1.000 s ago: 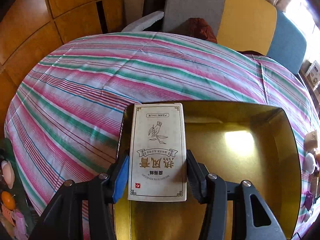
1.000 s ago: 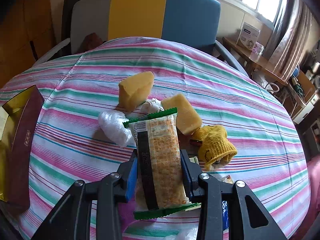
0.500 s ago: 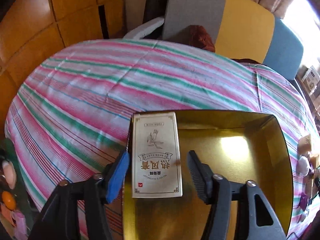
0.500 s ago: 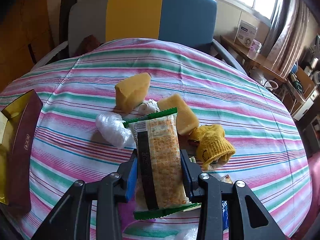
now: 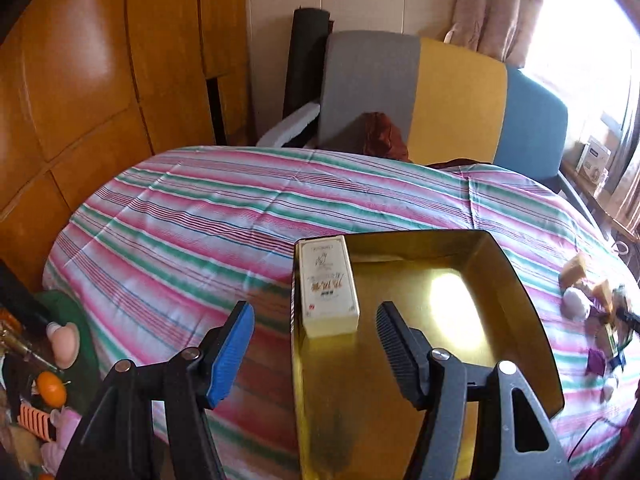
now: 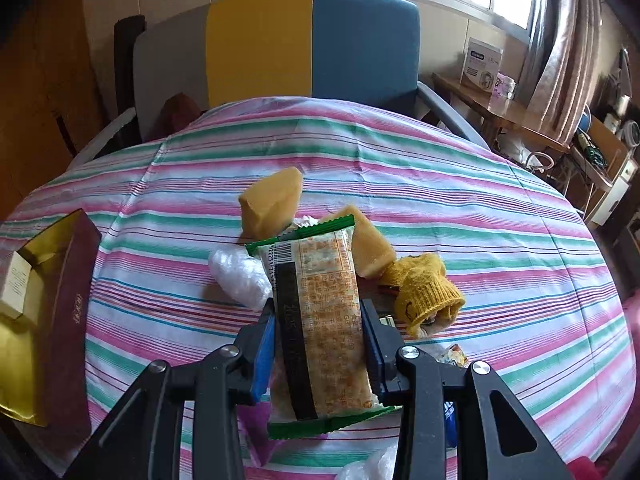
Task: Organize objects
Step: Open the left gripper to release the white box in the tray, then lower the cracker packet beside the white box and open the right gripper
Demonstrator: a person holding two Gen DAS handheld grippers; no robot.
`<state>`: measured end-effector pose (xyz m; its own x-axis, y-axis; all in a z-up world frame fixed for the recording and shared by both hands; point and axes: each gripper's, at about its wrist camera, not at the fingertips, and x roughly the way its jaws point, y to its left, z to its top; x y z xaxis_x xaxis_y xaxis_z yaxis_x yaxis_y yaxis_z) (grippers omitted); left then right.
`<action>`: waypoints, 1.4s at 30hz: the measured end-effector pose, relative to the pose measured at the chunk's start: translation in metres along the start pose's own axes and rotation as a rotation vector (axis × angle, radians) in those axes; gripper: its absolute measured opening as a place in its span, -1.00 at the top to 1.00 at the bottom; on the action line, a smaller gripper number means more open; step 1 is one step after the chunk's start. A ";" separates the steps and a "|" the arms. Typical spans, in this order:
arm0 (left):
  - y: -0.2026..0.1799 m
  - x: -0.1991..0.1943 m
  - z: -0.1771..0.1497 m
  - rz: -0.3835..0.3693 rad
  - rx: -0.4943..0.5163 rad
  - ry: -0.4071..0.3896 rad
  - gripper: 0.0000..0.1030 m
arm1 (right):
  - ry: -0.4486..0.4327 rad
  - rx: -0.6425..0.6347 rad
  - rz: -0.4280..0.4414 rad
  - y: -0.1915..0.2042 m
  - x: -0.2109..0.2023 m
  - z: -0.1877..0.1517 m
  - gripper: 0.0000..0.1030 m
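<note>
Striped tablecloth, tri-colour chair behind. Left tool apart; right tool clamped on snack pack.

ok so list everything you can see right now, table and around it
gold box: 1, gold inside, maroon outside, on the table's left side
cream carton: 1, cream, lying in the gold box against its left wall
snack packet: 1, orange with green ends, held in the right claw
sponge blocks: 2, yellow, mid-table behind the packet
knit glove: 1, yellow, right of the packet
plastic wad: 1, white, left of the packet
tablecloth: 1, pink, green and white stripes
chair: 1, grey, yellow and blue, behind the table
white box: 1, on the side shelf by the window
left claw: open, above the gold box's edge
right claw: shut on the snack packet
</note>
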<state>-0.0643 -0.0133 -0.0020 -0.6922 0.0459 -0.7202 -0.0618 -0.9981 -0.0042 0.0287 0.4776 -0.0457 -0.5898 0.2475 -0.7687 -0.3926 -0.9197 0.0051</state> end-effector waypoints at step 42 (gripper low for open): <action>0.069 -0.010 -0.048 0.085 -0.107 -0.001 -0.26 | 0.441 -0.316 0.473 0.388 0.002 -0.057 0.23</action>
<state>-0.0272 -0.0845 -0.0290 -0.6925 -0.0390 -0.7204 0.0738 -0.9971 -0.0170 -0.0851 0.1039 -0.0819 -0.2799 -0.2844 -0.9169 0.0973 -0.9586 0.2676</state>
